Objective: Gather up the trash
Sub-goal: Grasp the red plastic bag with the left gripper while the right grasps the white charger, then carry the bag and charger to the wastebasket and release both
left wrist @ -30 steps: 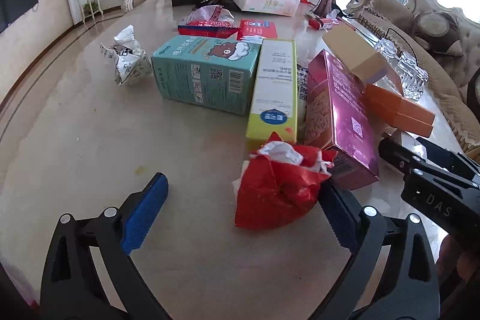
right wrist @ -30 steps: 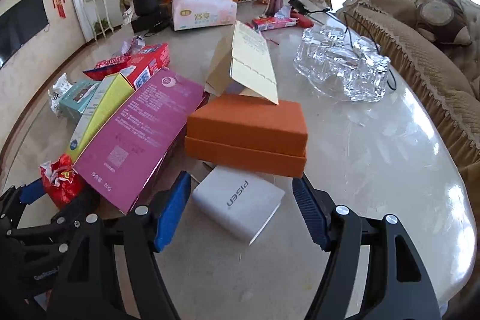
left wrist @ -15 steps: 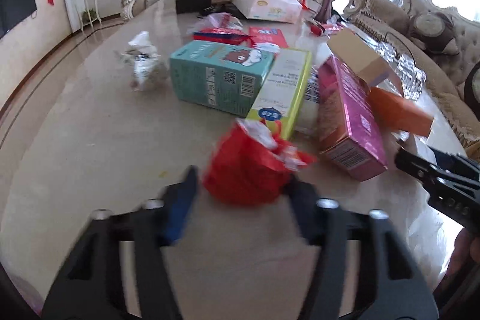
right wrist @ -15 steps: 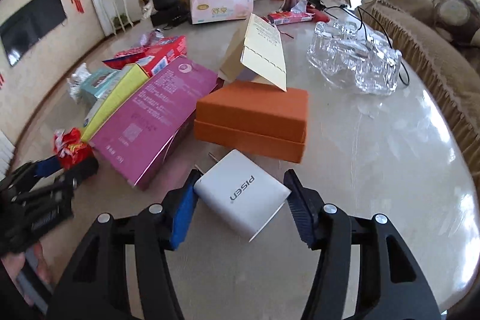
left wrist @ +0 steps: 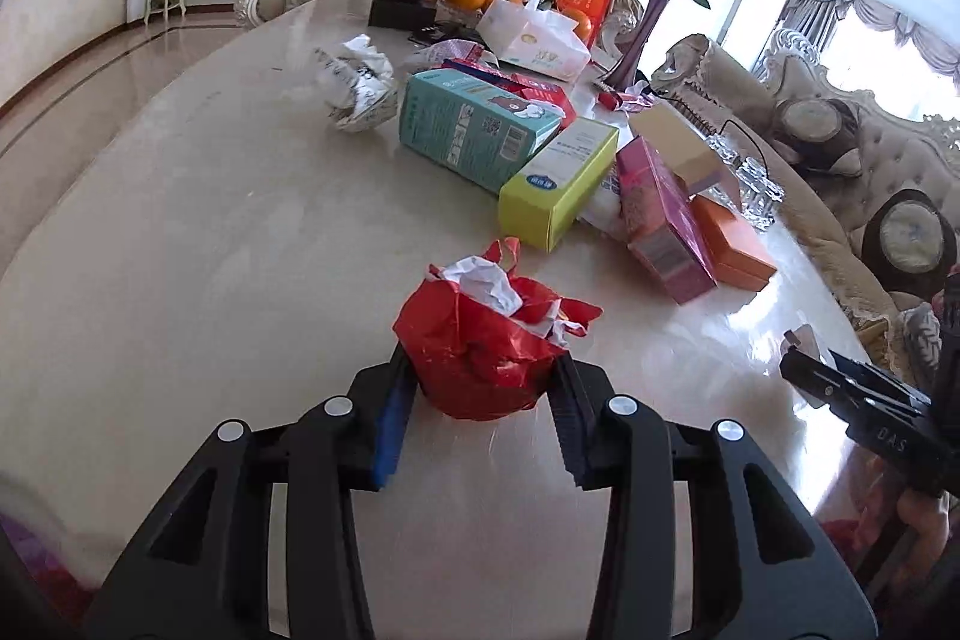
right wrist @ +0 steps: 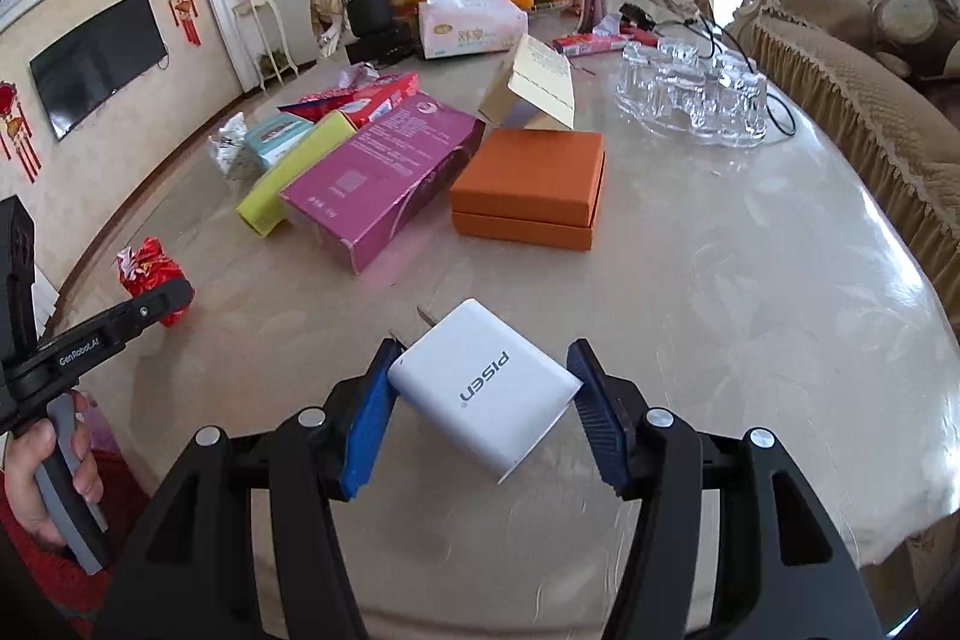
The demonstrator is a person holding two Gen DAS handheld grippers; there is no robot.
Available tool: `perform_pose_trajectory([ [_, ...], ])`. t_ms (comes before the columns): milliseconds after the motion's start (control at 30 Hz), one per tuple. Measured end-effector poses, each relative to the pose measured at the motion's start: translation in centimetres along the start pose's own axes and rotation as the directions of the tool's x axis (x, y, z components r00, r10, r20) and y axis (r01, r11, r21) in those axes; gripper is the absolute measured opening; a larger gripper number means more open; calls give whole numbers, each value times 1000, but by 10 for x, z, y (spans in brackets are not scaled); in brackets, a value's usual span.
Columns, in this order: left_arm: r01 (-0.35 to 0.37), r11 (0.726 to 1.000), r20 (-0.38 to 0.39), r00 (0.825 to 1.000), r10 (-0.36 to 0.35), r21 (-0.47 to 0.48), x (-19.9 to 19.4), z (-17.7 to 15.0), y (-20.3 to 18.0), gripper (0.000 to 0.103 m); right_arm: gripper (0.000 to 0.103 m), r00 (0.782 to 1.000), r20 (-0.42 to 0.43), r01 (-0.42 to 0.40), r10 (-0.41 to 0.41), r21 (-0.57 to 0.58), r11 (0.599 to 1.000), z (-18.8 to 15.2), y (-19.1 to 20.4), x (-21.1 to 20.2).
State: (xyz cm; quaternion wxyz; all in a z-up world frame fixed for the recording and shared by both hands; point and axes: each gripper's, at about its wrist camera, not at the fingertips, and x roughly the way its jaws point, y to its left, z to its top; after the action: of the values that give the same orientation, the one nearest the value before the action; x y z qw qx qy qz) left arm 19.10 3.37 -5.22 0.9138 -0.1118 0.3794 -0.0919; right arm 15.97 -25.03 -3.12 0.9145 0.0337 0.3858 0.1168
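Grasp step: left gripper (left wrist: 480, 388) jaws, just closing, pinch the red wrapper (left wrist: 486, 340) near the yellow box (left wrist: 555, 184), right gripper (right wrist: 480, 394) clamps white charger (right wrist: 486, 388); next, carry both off the table (left wrist: 180, 250)

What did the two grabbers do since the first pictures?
The left gripper closed onto the red crumpled wrapper and pulled it away from the boxes. The right gripper closed onto the white charger and drew it back. The boxes stayed put.
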Motion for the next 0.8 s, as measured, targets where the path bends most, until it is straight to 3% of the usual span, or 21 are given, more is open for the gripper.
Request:
perform_pose_trajectory([
  [200,13,999,24,1000,-15,53,-34,-13,-7,41,55,998,21,-53,53,4,999,-10,-2,-22],
  [333,55,986,26,998,-60,158,-76,-37,-28,41,55,994,53,-88,91,-45,995,-29,10,-64],
  [467,118,969,-41,993,-111,215,-106,-78,-42,41,55,988,25,-152,155,-81,985,-65,28,-104],
  [600,145,955,-184,978,-98,260,-100,-130,-52,41,55,978,-100,-193,185,-77,978,-111,42,-108],
  [633,147,954,-230,969,-86,260,-89,-142,-51,41,55,972,-144,-199,188,-68,978,-122,43,-99],
  [667,163,956,-303,949,-85,242,-72,-155,-49,41,55,965,-189,-196,183,-52,979,-133,43,-87],
  [800,189,957,-449,890,-72,222,-23,-182,-48,41,55,927,-345,-156,146,-2,988,-167,36,-31],
])
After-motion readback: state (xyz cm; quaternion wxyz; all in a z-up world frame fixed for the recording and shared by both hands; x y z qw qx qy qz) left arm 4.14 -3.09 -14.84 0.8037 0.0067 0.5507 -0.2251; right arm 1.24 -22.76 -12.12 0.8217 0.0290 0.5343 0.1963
